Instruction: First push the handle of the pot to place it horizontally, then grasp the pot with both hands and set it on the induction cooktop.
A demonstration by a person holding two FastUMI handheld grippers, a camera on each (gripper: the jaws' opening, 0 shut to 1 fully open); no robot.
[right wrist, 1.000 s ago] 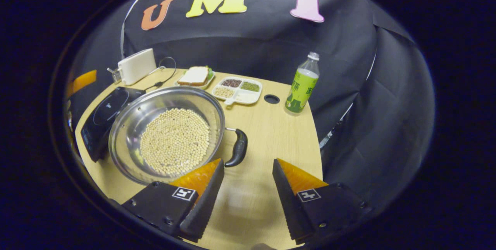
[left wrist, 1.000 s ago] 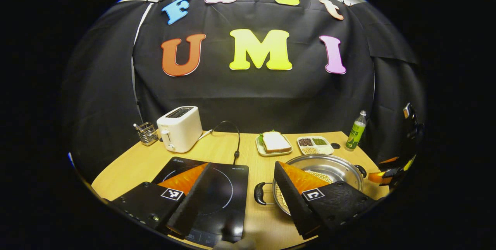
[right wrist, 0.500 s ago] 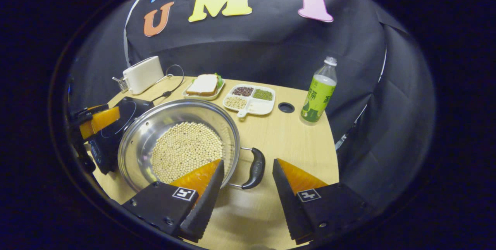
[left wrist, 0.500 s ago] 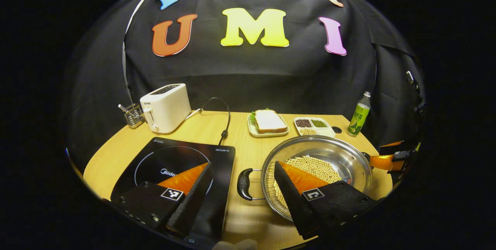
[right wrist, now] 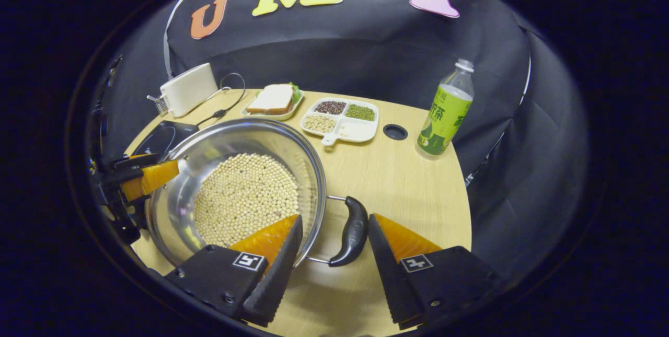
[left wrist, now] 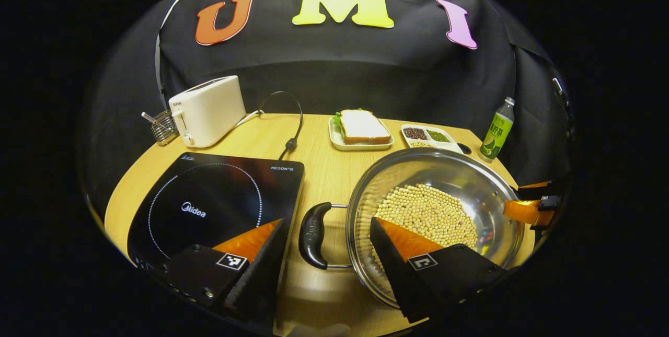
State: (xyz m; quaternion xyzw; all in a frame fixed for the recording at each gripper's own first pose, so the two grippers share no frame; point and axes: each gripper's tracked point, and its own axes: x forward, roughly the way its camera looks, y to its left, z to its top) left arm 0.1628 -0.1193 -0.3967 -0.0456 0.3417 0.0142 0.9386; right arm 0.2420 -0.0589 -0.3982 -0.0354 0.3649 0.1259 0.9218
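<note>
The wide steel pot (right wrist: 230, 180) is hiding most of the black induction cooktop (right wrist: 159, 137); the small wire basket (left wrist: 163, 126) at the table's far-left edge is looking too small to make out.

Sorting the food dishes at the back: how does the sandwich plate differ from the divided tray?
The sandwich plate is one open dish holding a single sandwich; the divided tray is split into compartments holding separate piles of dark, green and pale grains. The tray has a small handle tab; the plate shows none. Both are pale and lie side by side.

Bench (left wrist: 324, 170): induction cooktop (left wrist: 209, 206) at left, pot (left wrist: 434, 211) of beans at right, beside it. Behind the cooktop, toaster (left wrist: 206, 111) and utensil rack (left wrist: 161, 127). Behind the pot, sandwich plate (left wrist: 360, 130), divided dish (left wrist: 428, 136), bottle (left wrist: 497, 129) at far right.
</note>
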